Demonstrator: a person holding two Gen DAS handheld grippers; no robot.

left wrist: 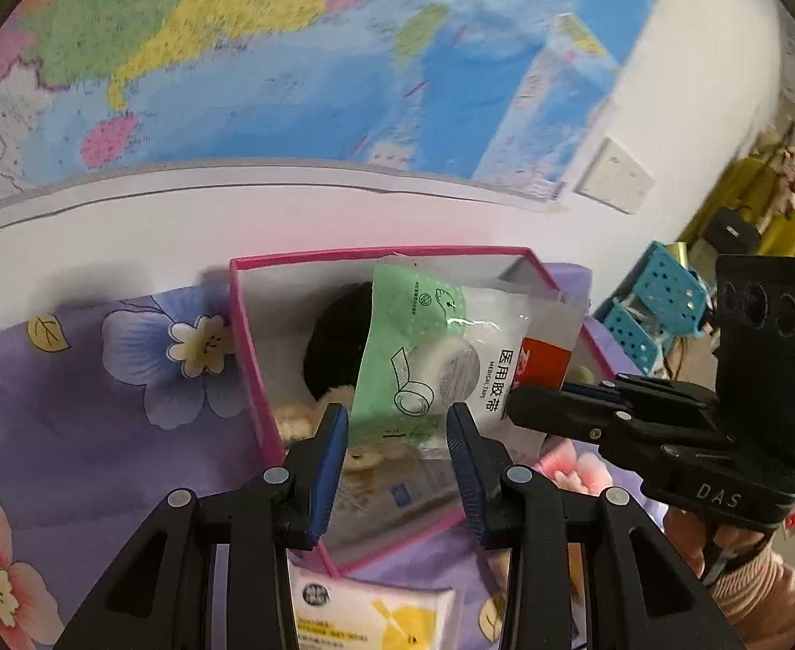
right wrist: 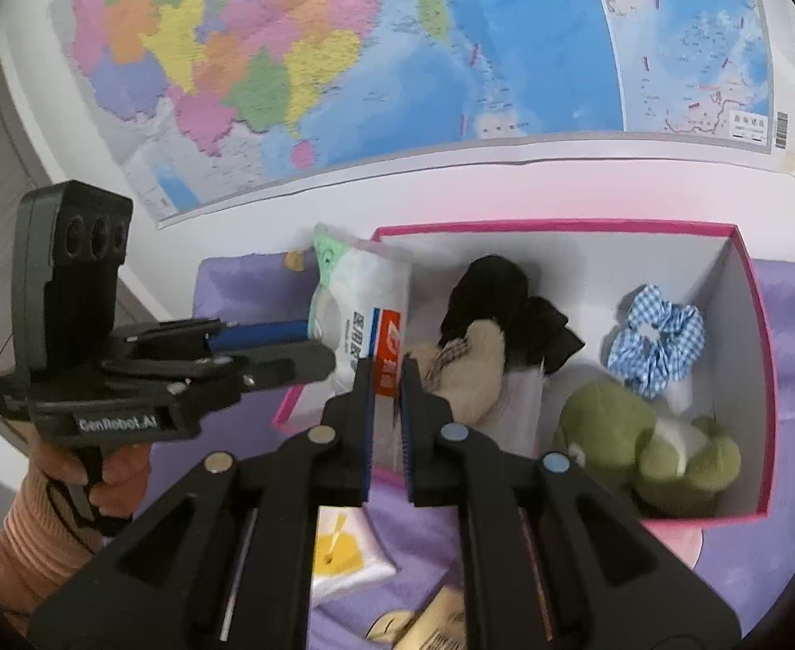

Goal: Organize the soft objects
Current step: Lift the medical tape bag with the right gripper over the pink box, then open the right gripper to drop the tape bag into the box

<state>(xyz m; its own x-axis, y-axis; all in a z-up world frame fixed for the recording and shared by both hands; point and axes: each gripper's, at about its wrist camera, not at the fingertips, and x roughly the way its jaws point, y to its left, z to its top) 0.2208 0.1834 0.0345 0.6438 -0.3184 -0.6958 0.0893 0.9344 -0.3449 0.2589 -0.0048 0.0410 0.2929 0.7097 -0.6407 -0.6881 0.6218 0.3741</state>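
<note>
A medical tape packet [left wrist: 441, 357], green and white with a red corner, hangs over the pink box [left wrist: 246, 336]. My right gripper [right wrist: 385, 374] is shut on the packet's red corner [right wrist: 386, 363]; the same gripper reaches in from the right in the left wrist view [left wrist: 527, 403]. My left gripper [left wrist: 397, 422] is open, its blue pads either side of the packet's lower edge, not pinching it. In the box [right wrist: 760, 325] lie a black soft item [right wrist: 500, 292], a beige plush [right wrist: 468, 374], a green plush [right wrist: 646, 444] and a blue gingham scrunchie [right wrist: 657, 336].
The box stands on a purple floral cloth [left wrist: 99, 422] against a white wall with a map [right wrist: 397, 54]. A tissue pack with a yellow print [left wrist: 370, 617] lies on the cloth in front of the box. Blue perforated baskets [left wrist: 657, 314] stand at the right.
</note>
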